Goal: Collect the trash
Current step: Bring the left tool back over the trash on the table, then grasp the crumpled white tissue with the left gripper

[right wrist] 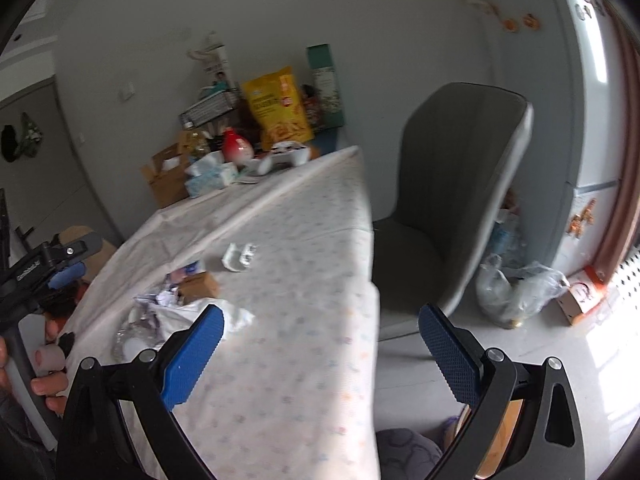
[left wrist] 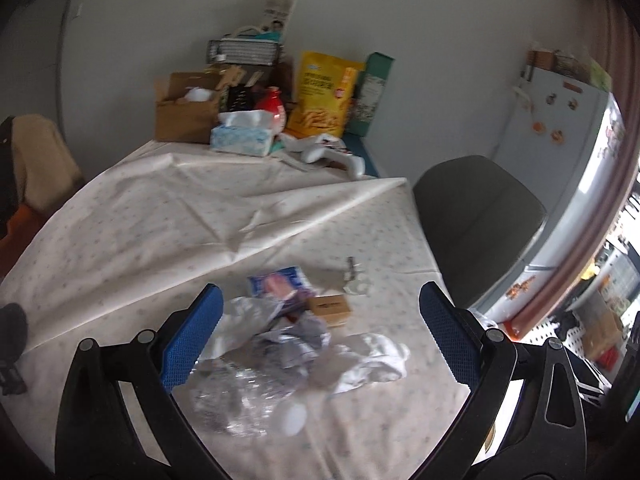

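A heap of trash lies on the white tablecloth (left wrist: 168, 216): a crushed clear plastic bottle (left wrist: 248, 396) with a white cap, crumpled silver foil (left wrist: 288, 340), a white crumpled tissue (left wrist: 376, 360), a blue snack wrapper (left wrist: 276, 280), a small brown box (left wrist: 330, 307) and a white plastic scrap (left wrist: 356, 284). My left gripper (left wrist: 320, 344) hangs open just above the heap, the bottle and foil between its blue pads. My right gripper (right wrist: 320, 352) is open and empty over the table's right edge. The same heap (right wrist: 176, 300) shows to its left.
Clutter fills the table's far end: a cardboard box (left wrist: 184, 116), tissue box (left wrist: 242, 136), yellow bag (left wrist: 324, 96), green carton (left wrist: 370, 92). A grey chair (right wrist: 448, 200) stands right of the table. A clear plastic bag (right wrist: 516, 288) lies on the floor by the fridge (right wrist: 580, 100).
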Available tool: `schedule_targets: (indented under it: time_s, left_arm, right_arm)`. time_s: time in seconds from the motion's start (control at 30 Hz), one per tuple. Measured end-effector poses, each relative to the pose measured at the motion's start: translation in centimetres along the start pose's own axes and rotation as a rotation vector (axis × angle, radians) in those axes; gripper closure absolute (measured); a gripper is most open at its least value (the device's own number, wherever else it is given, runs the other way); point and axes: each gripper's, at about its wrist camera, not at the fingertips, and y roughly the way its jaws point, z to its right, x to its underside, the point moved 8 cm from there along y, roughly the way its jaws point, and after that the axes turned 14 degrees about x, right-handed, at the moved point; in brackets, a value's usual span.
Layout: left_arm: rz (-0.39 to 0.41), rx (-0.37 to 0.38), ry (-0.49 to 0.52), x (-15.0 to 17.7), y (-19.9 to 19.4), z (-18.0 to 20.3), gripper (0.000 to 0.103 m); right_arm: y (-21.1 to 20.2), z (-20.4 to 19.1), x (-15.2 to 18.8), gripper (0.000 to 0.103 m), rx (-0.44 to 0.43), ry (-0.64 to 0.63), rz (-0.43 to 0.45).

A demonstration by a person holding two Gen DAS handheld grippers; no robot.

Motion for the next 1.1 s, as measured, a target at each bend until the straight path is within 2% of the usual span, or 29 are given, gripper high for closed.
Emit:
schedule_targets:
  time_s: [0.17, 0.3, 0.43, 0.5, 0.63, 0.8, 0.97, 1.1]
  left_arm:
    - [0.032, -0.027, -0.01, -0.1, -1.4, -1.8, 0.005]
    - [0.025, -0.033, 0.016, 0.0, -2.2, -3.0, 0.005]
    - [0.038, -0.041, 0.011, 0.0, -2.8, -4.5, 0.005]
    - [0.024, -0.046, 0.002, 0.2, -2.6, -5.3, 0.006]
    - [-0.006, -0.076, -0.013, 0.9, -2.3, -6.7, 0.006]
    - [-0.04, -0.084, -0.018, 1.7, -1.8, -7.5, 0.006]
    - [-0.066, -0.096, -0.019, 2.4, -1.2, -8.3, 0.006]
    - [-0.088, -0.096, -0.012, 2.8, -0.5, -8.5, 0.006]
  right_arm:
    - [0.8, -2.8, 0.4, 0.007, -0.034, -0.07, -0.017]
    - [2.0, -5.2, 1.1, 0.007, -0.066, -0.119, -0.053]
    - [3.1, -7.8, 2.1, 0.009, -0.138, -0.151, -0.115]
    - [3.9, -9.2, 2.6, 0.016, -0.153, -0.182, -0.144]
    - [5.6, -11.4, 3.6, 0.022, -0.176, -0.226, -0.193]
    - [7.7, -13.0, 4.6, 0.046, -0.184, -0.241, -0.246]
    - [8.4, -13.4, 4.2, 0.068, -0.18, -0.24, -0.251]
    - [8.2, -13.9, 3.5, 0.069, -0.202, -0.245, -0.238]
